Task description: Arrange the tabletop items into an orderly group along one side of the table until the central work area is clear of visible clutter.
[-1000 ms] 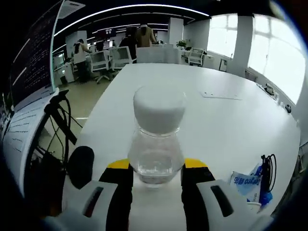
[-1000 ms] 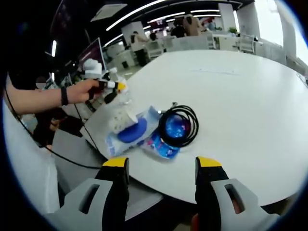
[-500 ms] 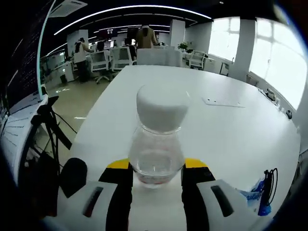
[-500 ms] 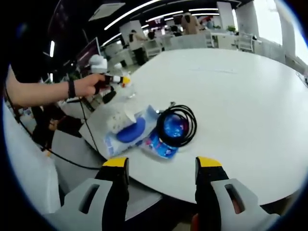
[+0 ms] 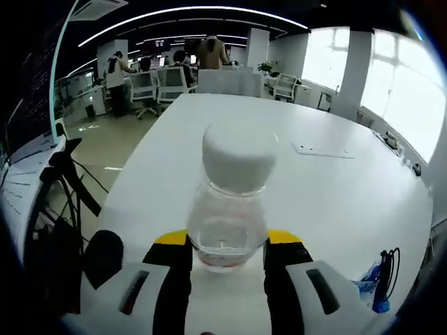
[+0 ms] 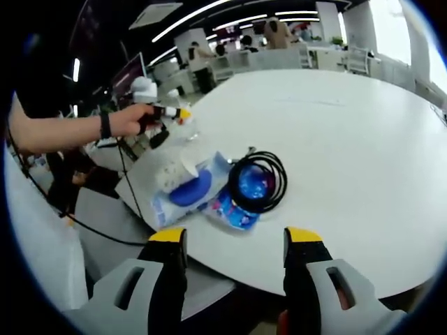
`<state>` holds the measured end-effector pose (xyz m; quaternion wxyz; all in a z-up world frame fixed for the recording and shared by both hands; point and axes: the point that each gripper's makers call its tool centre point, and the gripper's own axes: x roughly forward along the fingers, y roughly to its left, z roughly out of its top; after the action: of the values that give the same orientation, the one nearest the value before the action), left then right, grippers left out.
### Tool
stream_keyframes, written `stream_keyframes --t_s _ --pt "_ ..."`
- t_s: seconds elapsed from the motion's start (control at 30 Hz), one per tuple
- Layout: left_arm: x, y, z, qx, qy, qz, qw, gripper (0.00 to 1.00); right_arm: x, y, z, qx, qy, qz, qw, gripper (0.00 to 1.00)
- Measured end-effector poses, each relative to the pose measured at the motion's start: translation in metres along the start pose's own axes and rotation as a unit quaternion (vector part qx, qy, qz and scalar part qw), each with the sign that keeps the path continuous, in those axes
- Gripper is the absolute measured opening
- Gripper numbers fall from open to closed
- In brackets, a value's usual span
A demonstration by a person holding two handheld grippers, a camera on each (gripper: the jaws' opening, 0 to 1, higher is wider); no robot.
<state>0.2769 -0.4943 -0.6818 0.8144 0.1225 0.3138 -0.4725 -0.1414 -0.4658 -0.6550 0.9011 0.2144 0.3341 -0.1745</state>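
The left gripper (image 5: 225,262) had its jaws clamped on the lower body of a bottle (image 5: 230,202), which stood upright between them, its long axis running straight up from the jaws and leaning a little to the right at the cap. The bottle was clear plastic with a broad white cap, and looked nearly empty. Whether its base touched the table (image 5: 335,188) or hung just above could not be told, since the jaws hid it. Ahead of the jaws the table lay bare except for a flat sheet (image 5: 321,149) well off to the right. In the right gripper view the same bottle (image 6: 187,130) sat near the table's left edge, held by the left gripper (image 6: 167,114) in a hand (image 6: 129,121). The right gripper (image 6: 234,255) was open and empty, its jaws wide apart, off the near edge of the table (image 6: 363,153). Ahead of those jaws and slightly left lay the group: a blue-and-white packet (image 6: 183,188) and, touching it on the right, a blue pack (image 6: 241,202) with a coiled black cable (image 6: 257,180) on top. The bottle stood just beyond the packet, to its far left, so the left hand was the nearer one; setting the bottle down beside the packet would likely keep the group tight along that side.
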Motion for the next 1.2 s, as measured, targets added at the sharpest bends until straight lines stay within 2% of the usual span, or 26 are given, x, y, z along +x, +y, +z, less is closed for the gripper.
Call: stream_keyframes --t_s 0.23,0.6,1.0,1.2 --pt "-0.010 0.001 0.009 0.000 -0.015 -0.008 0.9999 0.41 0.002 0.002 -0.001 0.001 -0.002 0.004 1.0000 0.55" --pt "-0.033 0.007 0.007 0.006 -0.023 -0.009 0.9997 0.42 0.006 0.008 -0.001 -0.002 -0.007 0.015 0.9999 0.55" --pt "-0.065 0.007 -0.013 0.013 -0.026 -0.007 0.9995 0.41 0.008 0.007 -0.002 -0.002 -0.014 0.022 0.9997 0.55" --pt "-0.084 -0.001 -0.033 0.017 -0.020 -0.016 0.9995 0.40 0.008 0.006 -0.004 0.000 -0.016 0.025 0.9996 0.55"
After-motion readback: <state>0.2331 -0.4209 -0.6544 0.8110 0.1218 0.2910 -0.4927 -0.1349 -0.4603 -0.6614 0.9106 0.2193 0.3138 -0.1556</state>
